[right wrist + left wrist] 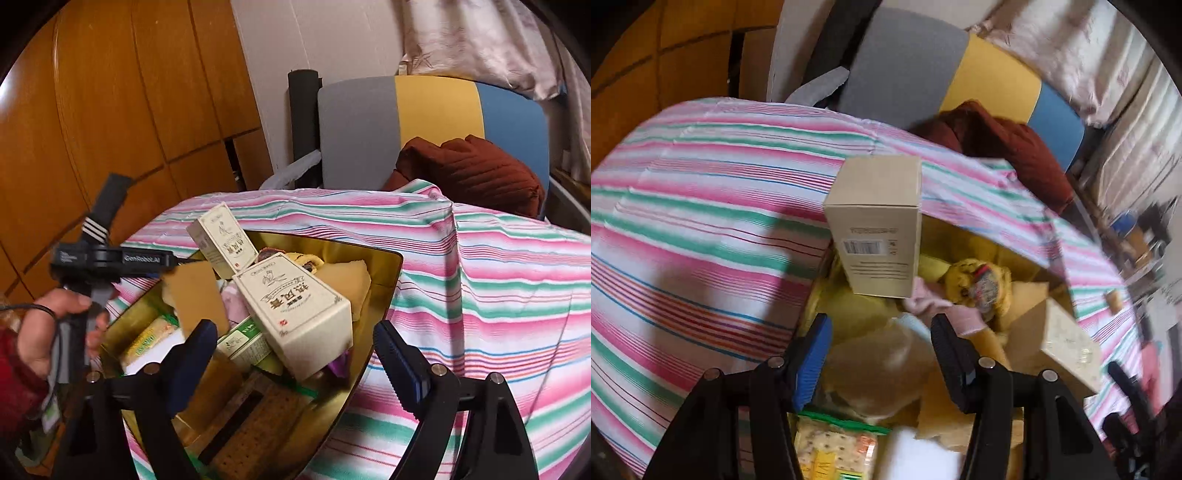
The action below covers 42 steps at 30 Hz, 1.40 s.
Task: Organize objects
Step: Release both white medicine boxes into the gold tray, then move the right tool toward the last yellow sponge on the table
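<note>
- Striped cloth [498, 266]: it lies under your gold tin [391, 280] in both views.
- Cream box [295, 314]: only your right view shows it tilted across the tin, beyond the right gripper [291, 343], jaws wide, empty.
- Brown box [875, 225]: your left view shows it beyond the left gripper [879, 328], jaws half-wide, gripping nothing.

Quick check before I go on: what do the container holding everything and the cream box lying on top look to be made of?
Container: looks like metal with a glossy gold finish; its inner wall mirrors the contents and the rim is thin and hard-edged.
Cream box: looks like matte printed paperboard, with crisp folded edges and no glare. Neither can be confirmed by look alone.
</note>
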Available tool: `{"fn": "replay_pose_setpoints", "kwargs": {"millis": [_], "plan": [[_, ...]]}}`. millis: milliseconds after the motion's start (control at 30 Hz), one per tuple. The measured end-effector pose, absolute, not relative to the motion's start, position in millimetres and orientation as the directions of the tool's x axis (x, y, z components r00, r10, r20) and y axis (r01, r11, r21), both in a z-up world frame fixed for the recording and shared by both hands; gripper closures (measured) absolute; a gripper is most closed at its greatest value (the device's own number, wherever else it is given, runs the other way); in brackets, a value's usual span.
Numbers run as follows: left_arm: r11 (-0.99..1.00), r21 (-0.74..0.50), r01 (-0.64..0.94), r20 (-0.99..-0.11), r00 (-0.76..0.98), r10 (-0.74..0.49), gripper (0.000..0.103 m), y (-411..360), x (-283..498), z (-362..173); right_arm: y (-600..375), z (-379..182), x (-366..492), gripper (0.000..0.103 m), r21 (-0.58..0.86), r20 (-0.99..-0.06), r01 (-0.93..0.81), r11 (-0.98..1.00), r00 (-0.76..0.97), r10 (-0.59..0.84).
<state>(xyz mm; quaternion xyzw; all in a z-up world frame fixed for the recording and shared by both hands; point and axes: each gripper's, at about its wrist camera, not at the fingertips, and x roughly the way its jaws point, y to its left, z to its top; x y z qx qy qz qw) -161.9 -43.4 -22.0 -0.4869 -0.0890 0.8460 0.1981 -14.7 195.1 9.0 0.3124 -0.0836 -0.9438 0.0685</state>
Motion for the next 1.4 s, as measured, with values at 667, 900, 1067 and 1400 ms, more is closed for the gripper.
{"fn": "replay_pose_setpoints", "kwargs": {"millis": [667,900,1067,1400], "plan": [[-0.95,-0.305,-0.067,-0.747,-0.602,0.282,0.043,-57,-225,5,215,1,3,0.017,0.284,-0.557,0.055,-0.957,-0.803,-0.211],[-0.964,-0.177,-0.196,-0.779,-0.571,0.26,0.043,-38,-163,5,229,-4,4,0.017,0.342,-0.551,0.037,-0.939,-0.801,-0.233],[-0.979,-0.131,-0.154,-0.803,-0.563,0.195,0.043,-53,-134,-7,226,-5,7,0.017,0.35,-0.543,0.053,-0.935,-0.802,-0.248],[-0.936,-0.336,-0.105,-0.633,-0.711,0.306,0.041,-63,-87,25,243,-2,22,0.016,0.38,-0.517,0.013,-0.925,-0.826,-0.224]]}}
